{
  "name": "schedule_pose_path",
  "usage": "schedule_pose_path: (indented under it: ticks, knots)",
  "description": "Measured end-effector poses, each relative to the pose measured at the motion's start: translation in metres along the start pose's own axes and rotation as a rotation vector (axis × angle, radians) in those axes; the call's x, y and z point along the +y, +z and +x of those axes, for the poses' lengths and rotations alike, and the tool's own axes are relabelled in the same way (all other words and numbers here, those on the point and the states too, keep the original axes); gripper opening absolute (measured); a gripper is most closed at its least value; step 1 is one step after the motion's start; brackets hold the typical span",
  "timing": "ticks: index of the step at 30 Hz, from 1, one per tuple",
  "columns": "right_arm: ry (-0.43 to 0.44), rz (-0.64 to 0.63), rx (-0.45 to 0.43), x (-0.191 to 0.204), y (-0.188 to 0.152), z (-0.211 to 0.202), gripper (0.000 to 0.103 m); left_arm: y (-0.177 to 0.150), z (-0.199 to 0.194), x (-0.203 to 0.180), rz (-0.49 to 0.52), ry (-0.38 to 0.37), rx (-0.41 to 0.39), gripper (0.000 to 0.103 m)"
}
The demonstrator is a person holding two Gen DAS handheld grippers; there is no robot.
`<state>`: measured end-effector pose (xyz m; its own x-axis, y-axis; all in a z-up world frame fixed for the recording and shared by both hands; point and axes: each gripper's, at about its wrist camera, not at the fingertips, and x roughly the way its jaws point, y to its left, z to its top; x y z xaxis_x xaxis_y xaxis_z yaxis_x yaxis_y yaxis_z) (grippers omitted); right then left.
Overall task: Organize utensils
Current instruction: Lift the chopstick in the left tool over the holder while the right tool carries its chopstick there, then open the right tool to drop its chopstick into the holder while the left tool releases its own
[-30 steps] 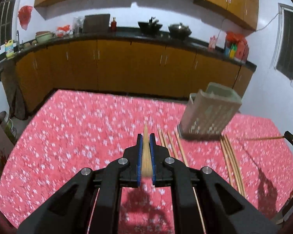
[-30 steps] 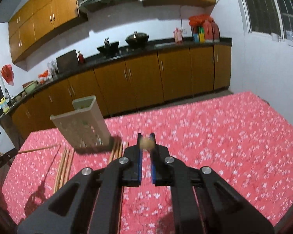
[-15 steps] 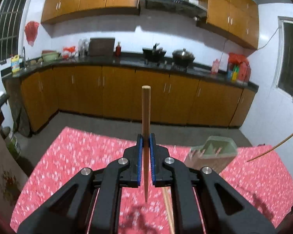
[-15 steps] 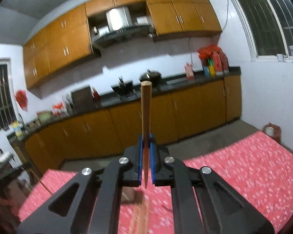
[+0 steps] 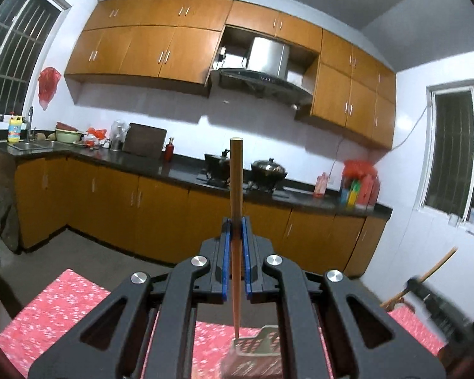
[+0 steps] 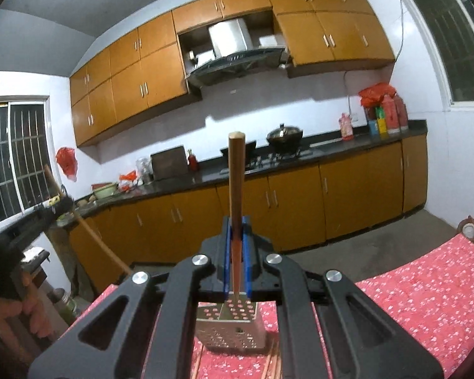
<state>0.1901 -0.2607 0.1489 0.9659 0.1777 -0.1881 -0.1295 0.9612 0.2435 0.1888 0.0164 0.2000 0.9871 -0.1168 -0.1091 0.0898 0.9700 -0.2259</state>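
My left gripper [image 5: 236, 227] is shut on a wooden chopstick [image 5: 236, 195] held upright; its thin tip hangs just above the perforated beige utensil holder [image 5: 257, 352] on the red floral table. My right gripper [image 6: 236, 225] is shut on another wooden chopstick [image 6: 236, 183], also upright, its lower end over the holder's open top [image 6: 233, 325]. Each gripper shows in the other's view: the right one [image 5: 426, 293] at the right edge, the left one [image 6: 47, 208] at the left with its chopstick slanting down. More chopsticks [image 6: 273, 364] lie on the cloth beside the holder.
The red floral tablecloth [image 6: 426, 290] covers the table below both grippers. Behind stand orange kitchen cabinets [image 5: 110, 199], a dark counter with pots [image 5: 268, 170] and a range hood [image 6: 233, 60]. A person's hand [image 6: 15, 312] shows at the lower left.
Both grippers have lifted from the table and tilted up, each carrying its chopstick from lying low to upright, and now hover over the utensil holder.
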Motion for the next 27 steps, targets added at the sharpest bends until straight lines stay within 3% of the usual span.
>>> schedule_pose_path:
  ticks: [6, 14, 17, 20, 24, 27]
  knots:
    - [-0.014, -0.014, 0.08, -0.001, -0.023, 0.028, 0.008, -0.027, 0.026, -0.007, -0.024, -0.018, 0.049, 0.007]
    - [-0.02, -0.017, 0.132, 0.004, -0.039, 0.044, 0.011, -0.07, 0.056, -0.005, -0.031, -0.015, 0.227, 0.008]
    - [-0.017, -0.008, 0.119, 0.004, -0.038, 0.038, 0.017, -0.072, 0.052, -0.003, -0.028, -0.019, 0.234, 0.012]
    - [-0.015, 0.0, 0.102, 0.002, -0.036, 0.029, 0.019, -0.067, 0.043, -0.004, -0.011, -0.012, 0.205, 0.036]
    - [-0.017, 0.002, 0.062, 0.001, -0.03, 0.009, 0.02, -0.055, 0.028, -0.005, -0.006, -0.016, 0.167, 0.038]
    - [-0.033, 0.007, 0.03, -0.005, -0.031, -0.011, 0.026, -0.05, 0.012, 0.004, -0.031, -0.02, 0.142, 0.038]
